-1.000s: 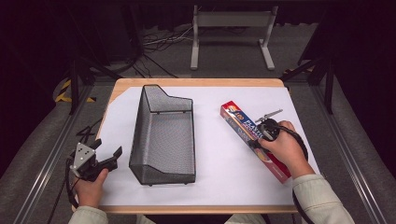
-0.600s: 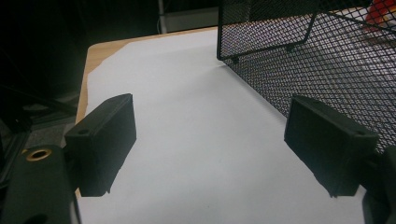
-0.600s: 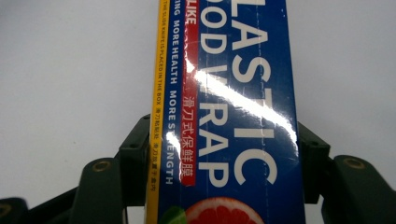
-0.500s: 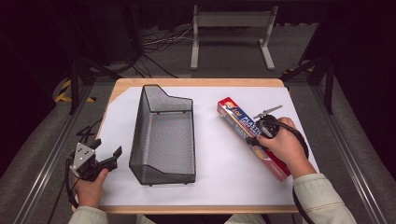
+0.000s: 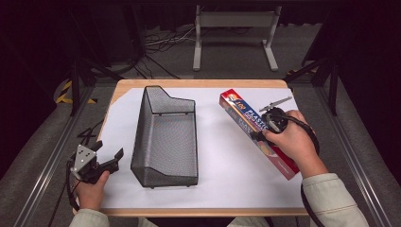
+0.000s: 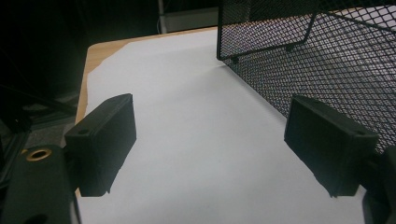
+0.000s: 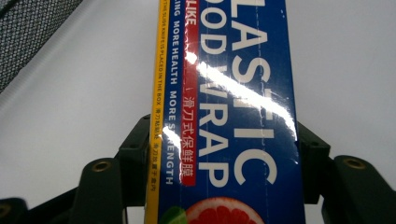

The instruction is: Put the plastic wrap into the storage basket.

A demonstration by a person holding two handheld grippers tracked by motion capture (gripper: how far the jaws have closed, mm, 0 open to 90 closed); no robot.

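A long plastic wrap box point(image 5: 246, 118), blue and red, is lifted at the right of the table, its far end raised toward the back. My right gripper point(image 5: 265, 130) is shut on its middle; in the right gripper view both jaws press the sides of the plastic wrap box point(image 7: 224, 116). A black wire mesh basket point(image 5: 165, 137) stands on the white sheet at centre left. My left gripper point(image 5: 108, 158) rests at the front left corner, open with nothing between its jaws. In the left gripper view the mesh basket point(image 6: 327, 60) stands just right of the gripper point(image 6: 210, 149).
A white sheet point(image 5: 222, 175) covers the wooden table point(image 5: 198, 83). Metal rails run along both sides of the table, and a white stand point(image 5: 234, 23) is on the floor behind it. Open sheet lies between basket and box.
My right gripper has risen with the plastic wrap box, whose far end has shifted left and back. The left gripper has stayed in place.
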